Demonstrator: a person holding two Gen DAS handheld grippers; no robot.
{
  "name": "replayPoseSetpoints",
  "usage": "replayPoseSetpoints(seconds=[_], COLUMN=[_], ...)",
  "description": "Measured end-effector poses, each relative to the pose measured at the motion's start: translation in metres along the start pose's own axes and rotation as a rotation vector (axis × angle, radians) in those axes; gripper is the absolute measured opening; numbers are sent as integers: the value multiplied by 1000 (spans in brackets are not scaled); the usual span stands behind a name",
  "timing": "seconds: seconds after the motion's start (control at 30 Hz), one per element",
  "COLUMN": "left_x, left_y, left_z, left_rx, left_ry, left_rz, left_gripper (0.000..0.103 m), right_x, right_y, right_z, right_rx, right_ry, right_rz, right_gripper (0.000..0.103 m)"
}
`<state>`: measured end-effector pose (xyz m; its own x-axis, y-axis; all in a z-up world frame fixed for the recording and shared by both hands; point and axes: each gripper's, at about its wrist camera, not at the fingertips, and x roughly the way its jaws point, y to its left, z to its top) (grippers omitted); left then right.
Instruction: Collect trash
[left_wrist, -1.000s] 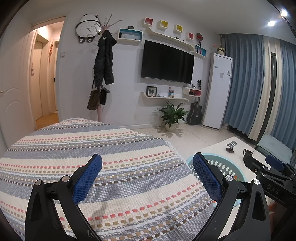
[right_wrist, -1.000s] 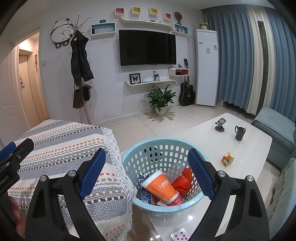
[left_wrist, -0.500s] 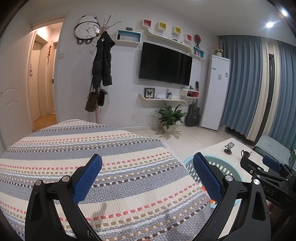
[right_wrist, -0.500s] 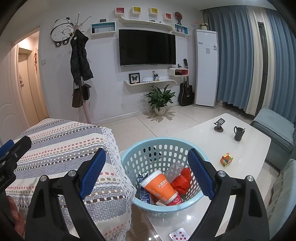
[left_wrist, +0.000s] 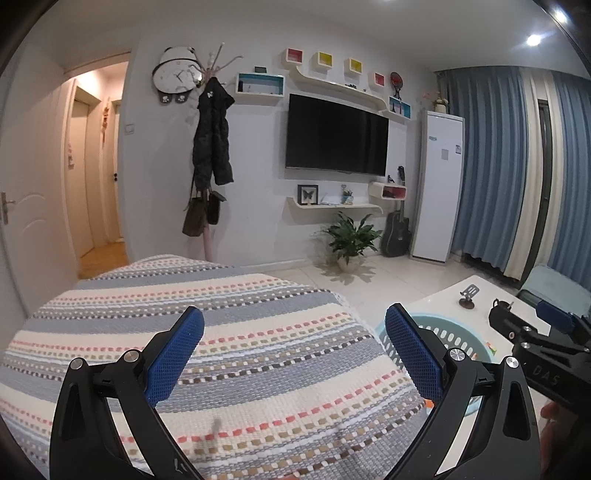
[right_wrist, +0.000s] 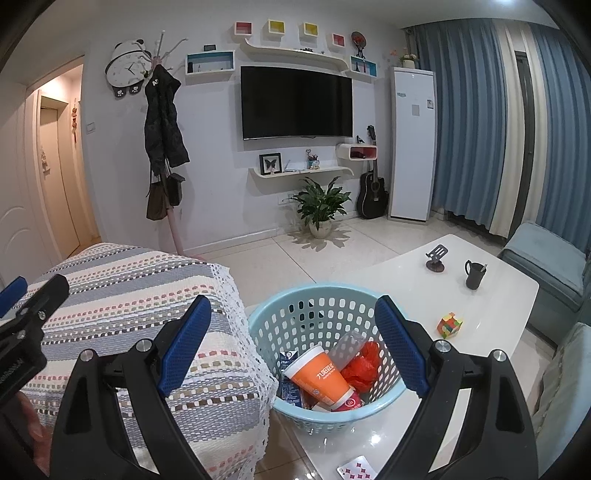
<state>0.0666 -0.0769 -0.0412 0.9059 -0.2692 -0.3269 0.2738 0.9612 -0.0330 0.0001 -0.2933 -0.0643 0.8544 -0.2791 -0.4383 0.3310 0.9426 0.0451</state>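
Observation:
A light blue plastic basket (right_wrist: 388, 398) stands at the near corner of a white table (right_wrist: 399, 280). Inside lie an orange paper cup (right_wrist: 319, 378), a crumpled red wrapper (right_wrist: 364, 367), a clear cup (right_wrist: 345, 343) and a blue carton (right_wrist: 287, 380). My right gripper (right_wrist: 293, 345) hangs open just above and in front of the basket, holding nothing. In the left wrist view my left gripper (left_wrist: 293, 356) is open over a striped cover (left_wrist: 221, 325), also holding nothing. The basket rim (left_wrist: 458, 332) shows to its right, partly hidden by the right gripper's body.
On the table stand a colour cube (right_wrist: 450, 325), a dark mug (right_wrist: 474, 274), a small phone stand (right_wrist: 436, 260) and a playing card (right_wrist: 356, 469) at the near edge. The striped cover (right_wrist: 140, 295) with a lace edge lies left of the basket. A grey seat (right_wrist: 546, 258) stands right.
Both views have tilted slightly upward, so the room and basket sit a little lower in frame. The basket's contents and both open grippers are as before.

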Motion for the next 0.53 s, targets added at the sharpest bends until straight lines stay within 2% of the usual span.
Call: replayPoseSetpoints(seconds=[0.17, 0.3, 0.43, 0.53], left_x=[-16, -27, -38, -50], left_y=[2, 8, 27, 41], left_z=[6, 12, 17, 19], left_rx=[7, 18, -24, -37], left_ry=[-2, 8, 37, 18], left_rz=[9, 44, 58, 123], left_gripper=[95, 96, 96, 96], right_x=[-8, -13, -17, -19], right_y=[3, 10, 24, 40], right_z=[3, 7, 13, 15], right_rx=[-2, 4, -4, -21], right_ry=[-10, -8, -15, -16], right_rz=[14, 44, 73, 110], right_gripper=[86, 86, 86, 86])
